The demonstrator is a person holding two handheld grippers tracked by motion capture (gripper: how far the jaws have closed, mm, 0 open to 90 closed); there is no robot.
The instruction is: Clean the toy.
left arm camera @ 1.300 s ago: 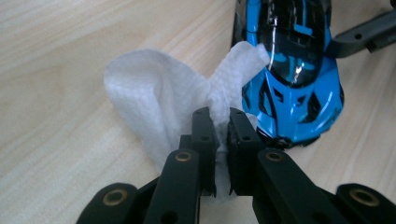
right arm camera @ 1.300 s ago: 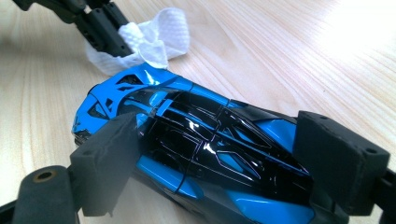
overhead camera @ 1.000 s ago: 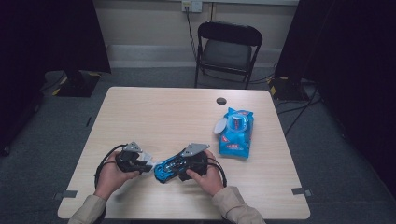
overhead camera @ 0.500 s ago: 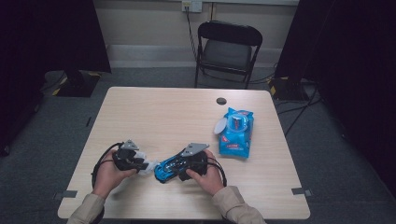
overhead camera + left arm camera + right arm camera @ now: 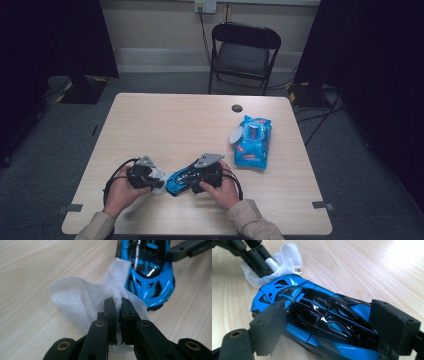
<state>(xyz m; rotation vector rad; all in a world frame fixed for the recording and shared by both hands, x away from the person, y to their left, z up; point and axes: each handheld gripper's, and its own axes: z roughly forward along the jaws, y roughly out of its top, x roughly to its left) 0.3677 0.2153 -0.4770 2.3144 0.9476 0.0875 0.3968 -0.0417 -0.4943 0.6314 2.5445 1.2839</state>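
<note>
A glossy blue and black toy car [image 5: 319, 315] lies near the table's front edge, and my right gripper [image 5: 334, 322] is shut on its two sides. A crumpled white wipe [image 5: 75, 297] is pinched between the jaws of my left gripper [image 5: 117, 301], which have just been closing on it. The wipe rests against the car's [image 5: 150, 277] nose. In the high view my left gripper [image 5: 152, 179] faces my right gripper [image 5: 192, 179], with the car [image 5: 177, 182] lying between them.
A blue pack of wipes [image 5: 252, 142] with its lid flipped open lies at the right of the wooden table [image 5: 175, 125]. A small black round thing [image 5: 237, 108] sits near the far edge. A folding chair [image 5: 243, 50] stands behind the table.
My left gripper has edged a little toward the car with the wipe. The right hand and the car have stayed put.
</note>
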